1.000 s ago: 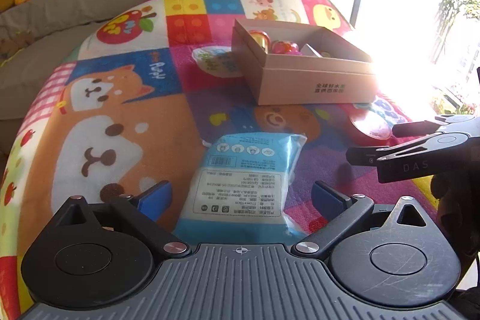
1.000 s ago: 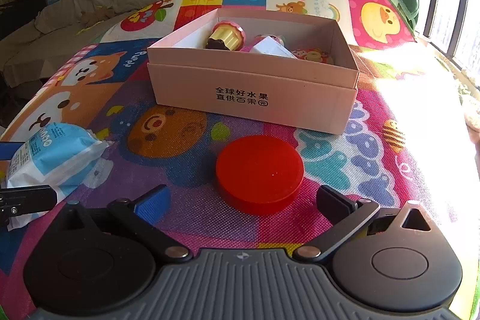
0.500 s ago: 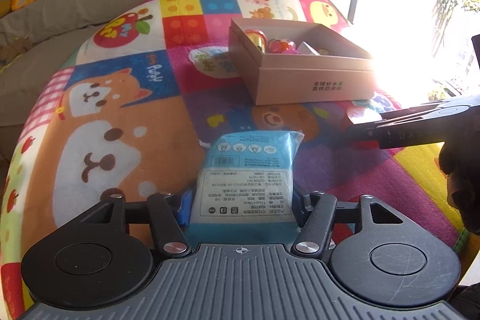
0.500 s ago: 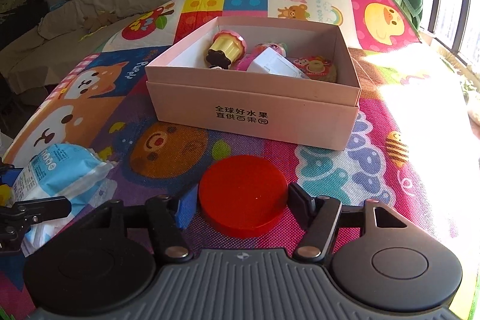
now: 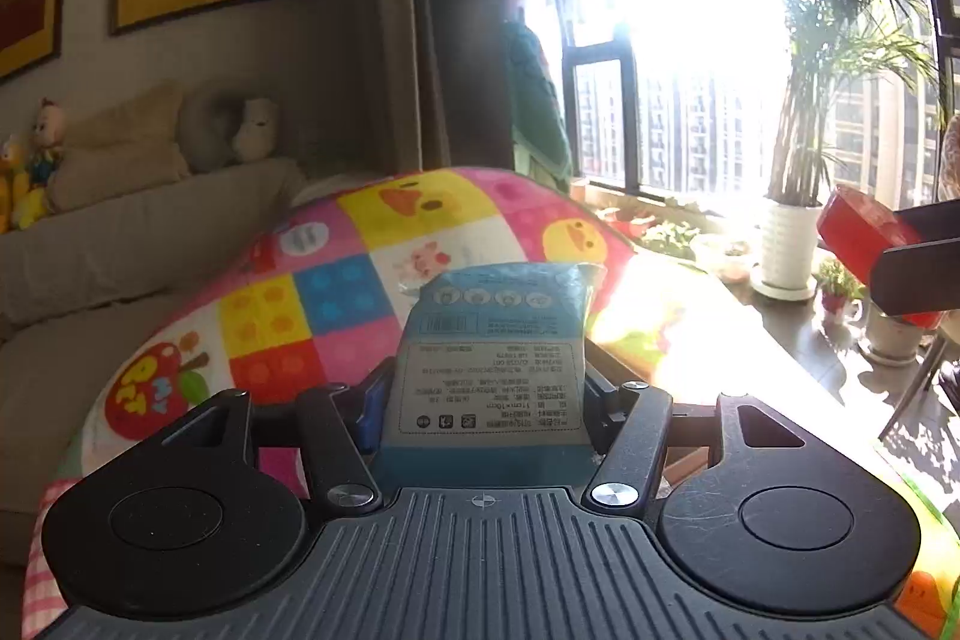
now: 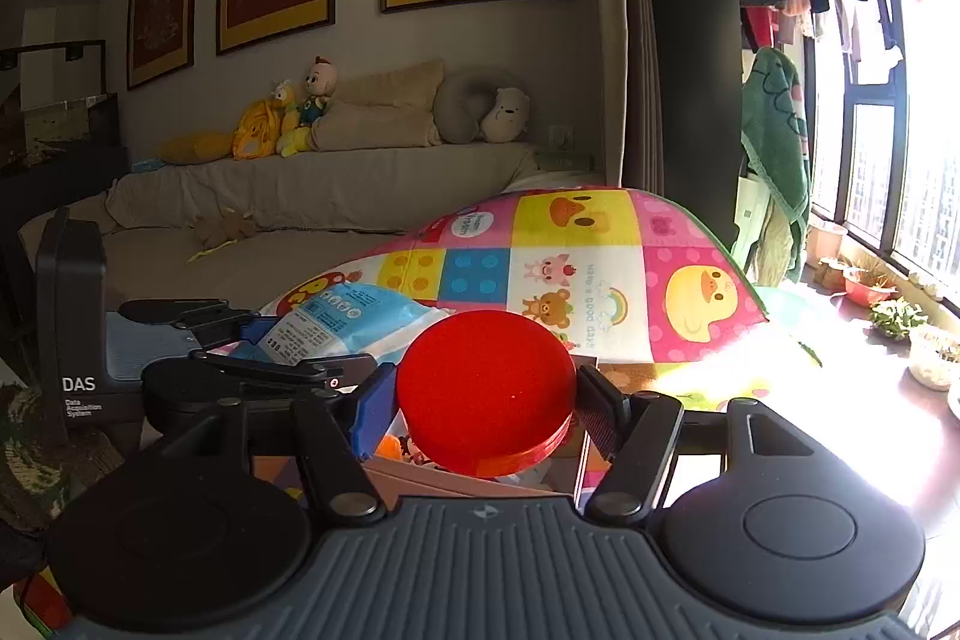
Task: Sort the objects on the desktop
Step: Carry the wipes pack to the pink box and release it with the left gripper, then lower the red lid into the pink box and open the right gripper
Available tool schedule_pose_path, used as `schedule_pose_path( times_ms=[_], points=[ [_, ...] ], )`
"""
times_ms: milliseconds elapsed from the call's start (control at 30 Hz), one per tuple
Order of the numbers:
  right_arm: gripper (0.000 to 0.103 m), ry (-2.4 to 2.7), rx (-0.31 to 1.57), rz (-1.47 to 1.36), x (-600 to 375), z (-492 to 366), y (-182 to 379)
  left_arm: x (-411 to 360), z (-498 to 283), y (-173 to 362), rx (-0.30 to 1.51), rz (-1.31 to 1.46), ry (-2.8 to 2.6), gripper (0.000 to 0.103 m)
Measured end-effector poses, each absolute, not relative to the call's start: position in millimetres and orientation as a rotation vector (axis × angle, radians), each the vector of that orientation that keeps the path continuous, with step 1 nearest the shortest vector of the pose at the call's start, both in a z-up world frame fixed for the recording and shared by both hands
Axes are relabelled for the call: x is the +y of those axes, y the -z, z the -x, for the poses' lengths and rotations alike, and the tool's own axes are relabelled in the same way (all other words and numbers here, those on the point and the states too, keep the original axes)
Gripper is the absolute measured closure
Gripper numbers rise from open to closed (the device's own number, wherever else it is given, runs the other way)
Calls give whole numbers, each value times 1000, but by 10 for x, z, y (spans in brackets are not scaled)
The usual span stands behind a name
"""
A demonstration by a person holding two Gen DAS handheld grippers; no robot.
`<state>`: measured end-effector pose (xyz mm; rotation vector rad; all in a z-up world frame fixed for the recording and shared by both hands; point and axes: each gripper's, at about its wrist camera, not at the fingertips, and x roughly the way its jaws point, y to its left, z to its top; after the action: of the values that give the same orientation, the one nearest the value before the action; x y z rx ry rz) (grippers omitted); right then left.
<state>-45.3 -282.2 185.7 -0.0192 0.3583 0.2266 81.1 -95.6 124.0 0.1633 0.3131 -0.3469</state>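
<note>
1. Blue-and-white packet [image 5: 489, 370] sits pinched between my left fingers [image 5: 367, 409], its printed back facing me; the small print, a barcode and a row of round icons are there, but too fine to read.
2. My left gripper [image 5: 486, 400] has its jaws easing apart a little, yet the pads press the packet's sides.
3. Red disc [image 6: 486, 391], round and flat, is clamped between my right fingers [image 6: 372, 409], one pad on each edge of it.
4. My right gripper [image 6: 483, 403] grips it above a pink box edge [image 6: 444, 481] just below the fingers.
5. Left of my right fingers, the other tool's housing [image 6: 78, 382] reads "DAS".
6. Beyond both sets of fingers lies the cartoon-patterned mat [image 6: 576, 274], with "PRTY" on an apple.
</note>
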Motion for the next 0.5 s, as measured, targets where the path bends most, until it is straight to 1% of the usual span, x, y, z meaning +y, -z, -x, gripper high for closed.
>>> schedule_pose_path(
  times_ms=[67,133,200,267,400,500],
  points=[
    [39,-210,345,35,-2828,397,-1910,-1104,-1036,-1105,341,-195,342,30],
    [39,-189,346,45,-2836,320,-1925,-1157,-1141,-930,412,-201,345,29],
    [39,-175,354,51,-2872,261,-1909,-1105,-1093,-808,453,-174,360,20],
    [39,-173,371,42,-2909,181,-1871,-998,-971,-708,472,-151,374,16],
    [39,-188,445,-25,-2961,-153,-1756,-793,-753,-596,495,-131,363,9],
    [39,-178,520,-81,-2931,-527,-1590,-660,-649,-550,520,-108,348,8]
  ],
)
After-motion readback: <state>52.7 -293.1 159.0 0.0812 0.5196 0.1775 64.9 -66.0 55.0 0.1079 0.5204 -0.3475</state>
